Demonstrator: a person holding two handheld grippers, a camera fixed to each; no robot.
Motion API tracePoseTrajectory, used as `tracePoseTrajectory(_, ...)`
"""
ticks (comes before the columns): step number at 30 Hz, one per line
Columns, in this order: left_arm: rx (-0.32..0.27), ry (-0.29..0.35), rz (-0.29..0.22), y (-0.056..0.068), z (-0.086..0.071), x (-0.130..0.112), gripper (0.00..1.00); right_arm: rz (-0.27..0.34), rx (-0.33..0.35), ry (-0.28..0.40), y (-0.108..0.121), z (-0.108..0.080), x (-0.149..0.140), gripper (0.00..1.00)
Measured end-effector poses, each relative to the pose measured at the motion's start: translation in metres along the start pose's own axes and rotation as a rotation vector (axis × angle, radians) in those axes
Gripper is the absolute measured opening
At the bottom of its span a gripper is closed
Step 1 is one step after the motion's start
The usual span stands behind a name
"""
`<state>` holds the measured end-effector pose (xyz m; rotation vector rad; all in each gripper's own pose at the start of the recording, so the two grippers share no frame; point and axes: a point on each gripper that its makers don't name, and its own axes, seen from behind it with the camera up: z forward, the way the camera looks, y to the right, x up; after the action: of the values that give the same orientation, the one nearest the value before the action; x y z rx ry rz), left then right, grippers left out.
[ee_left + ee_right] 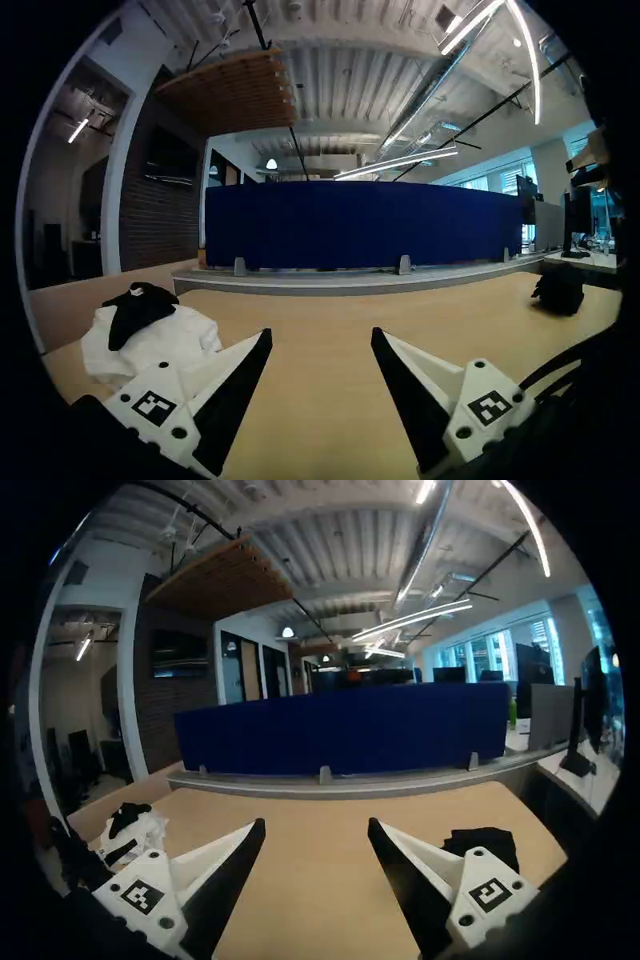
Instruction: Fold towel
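Left tongs (321, 331) and right tongs (316, 822) both gape above the worktop (336, 308); crumpled white towel (160, 344) lies left.

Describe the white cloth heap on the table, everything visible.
The white cloth heap looks like soft fabric, crumpled and not folded, resting on the light wooden table near its edge. A smaller black cloth lies draped over its top. The open left gripper is beside it, not gripping it.
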<state>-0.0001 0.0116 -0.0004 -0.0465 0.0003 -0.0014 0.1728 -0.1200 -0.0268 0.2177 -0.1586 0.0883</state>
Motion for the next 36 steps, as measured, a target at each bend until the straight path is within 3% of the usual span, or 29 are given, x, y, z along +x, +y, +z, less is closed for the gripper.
tracePoseTrajectory(6, 0.000, 0.000, 0.001, 0.000, 0.000, 0.000, 0.92, -0.026, -0.032, 0.031, 0.022, -0.010, 0.010, 1.00)
tracePoseTrajectory(14, 0.000, 0.000, 0.001, 0.000, 0.000, 0.000, 0.93, -0.047, -0.135, 0.091, 0.077, -0.025, 0.010, 0.99)
tracePoseTrajectory(20, 0.000, 0.000, 0.001, 0.000, 0.000, 0.000, 0.93, -0.082, -0.196, 0.104, 0.112, -0.025, -0.019, 0.99)
tracePoseTrajectory(29, 0.000, 0.000, 0.001, 0.000, 0.000, 0.000, 0.93, -0.036, -0.177, 0.145, 0.133, -0.013, -0.070, 1.00)
tracePoseTrajectory(36, 0.000, 0.000, 0.001, 0.000, 0.000, 0.001, 0.93, -0.033, -0.182, 0.157, 0.142, 0.004, -0.107, 0.99)
